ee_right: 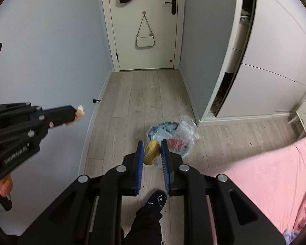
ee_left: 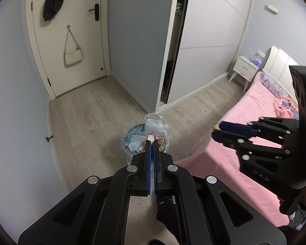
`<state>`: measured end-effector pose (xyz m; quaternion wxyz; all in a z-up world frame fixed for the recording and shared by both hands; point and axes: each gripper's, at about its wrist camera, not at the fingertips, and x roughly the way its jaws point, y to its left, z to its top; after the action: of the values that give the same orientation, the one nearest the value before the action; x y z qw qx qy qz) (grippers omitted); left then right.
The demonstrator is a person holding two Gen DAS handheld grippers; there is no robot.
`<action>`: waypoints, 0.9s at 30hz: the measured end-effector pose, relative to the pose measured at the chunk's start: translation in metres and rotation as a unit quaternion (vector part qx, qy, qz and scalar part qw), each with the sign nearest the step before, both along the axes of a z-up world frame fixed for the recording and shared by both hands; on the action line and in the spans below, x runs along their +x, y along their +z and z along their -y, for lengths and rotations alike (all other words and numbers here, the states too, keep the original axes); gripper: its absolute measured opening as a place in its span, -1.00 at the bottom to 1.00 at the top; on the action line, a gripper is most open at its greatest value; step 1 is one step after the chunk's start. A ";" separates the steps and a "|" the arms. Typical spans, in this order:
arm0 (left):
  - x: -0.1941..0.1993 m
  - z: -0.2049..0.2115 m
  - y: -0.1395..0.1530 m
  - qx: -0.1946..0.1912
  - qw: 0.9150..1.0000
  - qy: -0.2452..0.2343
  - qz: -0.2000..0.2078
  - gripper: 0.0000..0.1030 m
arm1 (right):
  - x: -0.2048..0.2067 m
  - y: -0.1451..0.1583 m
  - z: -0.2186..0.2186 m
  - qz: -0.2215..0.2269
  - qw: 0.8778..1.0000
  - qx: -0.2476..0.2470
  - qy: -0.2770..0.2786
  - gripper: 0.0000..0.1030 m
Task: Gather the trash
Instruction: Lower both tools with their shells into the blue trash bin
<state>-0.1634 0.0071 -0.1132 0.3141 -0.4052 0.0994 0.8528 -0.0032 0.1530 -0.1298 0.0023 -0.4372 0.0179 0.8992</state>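
A round blue trash bin [ee_left: 126, 140] [ee_right: 153, 129] stands on the wood floor, stuffed with rubbish, and a clear plastic bag [ee_left: 156, 125] [ee_right: 186, 130] bulges over its rim. My left gripper [ee_left: 152, 140] [ee_right: 73, 113] is shut on a small pale scrap [ee_left: 151, 137] [ee_right: 80, 110] at its tips, in line with the bin in the left wrist view. My right gripper [ee_right: 152, 143] [ee_left: 216, 130] is shut on a yellow-brown peanut-shaped shell [ee_right: 151, 152], hanging just in front of the bin. Both grippers are in the air, short of the bin.
A bed with a pink sheet [ee_left: 253, 110] [ee_right: 275, 175] runs along the right. A wardrobe with its sliding door ajar [ee_left: 173, 61] stands beyond the bin. A white door with hanging bags [ee_right: 144, 38] ends the hallway. The person's dark-slippered foot [ee_right: 158, 199] is on the floor below.
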 end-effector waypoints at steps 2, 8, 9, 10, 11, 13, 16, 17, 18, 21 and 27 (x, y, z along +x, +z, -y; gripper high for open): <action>-0.032 -0.020 -0.015 -0.010 1.000 0.000 0.015 -0.99 | -0.030 -0.012 -0.013 0.005 1.000 -0.002 0.009 -0.65; -0.105 -0.070 -0.052 -0.035 0.999 -0.008 0.039 -0.99 | -0.106 -0.039 -0.048 0.024 0.999 -0.008 0.040 -0.66; -0.113 -0.075 -0.058 -0.037 0.998 -0.007 0.045 -0.99 | -0.119 -0.047 -0.054 0.034 0.999 -0.008 0.041 -0.66; -0.125 -0.081 -0.065 -0.040 0.998 -0.009 0.053 -0.99 | -0.130 -0.053 -0.060 0.043 0.998 -0.011 0.039 -0.66; -0.135 -0.086 -0.072 -0.044 0.997 -0.011 0.059 -0.99 | -0.140 -0.057 -0.064 0.049 0.998 -0.014 0.037 -0.66; -0.152 -0.095 -0.087 -0.047 0.996 -0.015 0.074 -0.99 | -0.159 -0.068 -0.073 0.060 0.997 -0.020 0.032 -0.65; -0.178 -0.106 -0.119 -0.051 0.994 -0.027 0.095 -0.99 | -0.181 -0.094 -0.080 0.077 0.997 -0.022 0.023 -0.66; -0.186 -0.111 -0.134 -0.054 0.993 -0.034 0.101 -0.99 | -0.185 -0.103 -0.082 0.081 0.996 -0.022 0.019 -0.66; -0.194 -0.115 -0.151 -0.056 0.991 -0.041 0.110 -0.99 | -0.192 -0.117 -0.085 0.087 0.996 -0.024 0.011 -0.66; -0.212 -0.126 -0.194 -0.067 0.988 -0.055 0.127 -0.99 | -0.213 -0.156 -0.091 0.106 0.993 -0.039 -0.016 -0.66; -0.252 -0.144 -0.293 -0.092 0.981 -0.074 0.154 -0.99 | -0.240 -0.245 -0.096 0.142 0.988 -0.042 -0.039 -0.66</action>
<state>-0.4158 0.1508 -0.4064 0.3488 -0.5506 0.1577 0.7418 -0.2428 0.2492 -0.3751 0.0212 -0.5592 0.0725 0.8256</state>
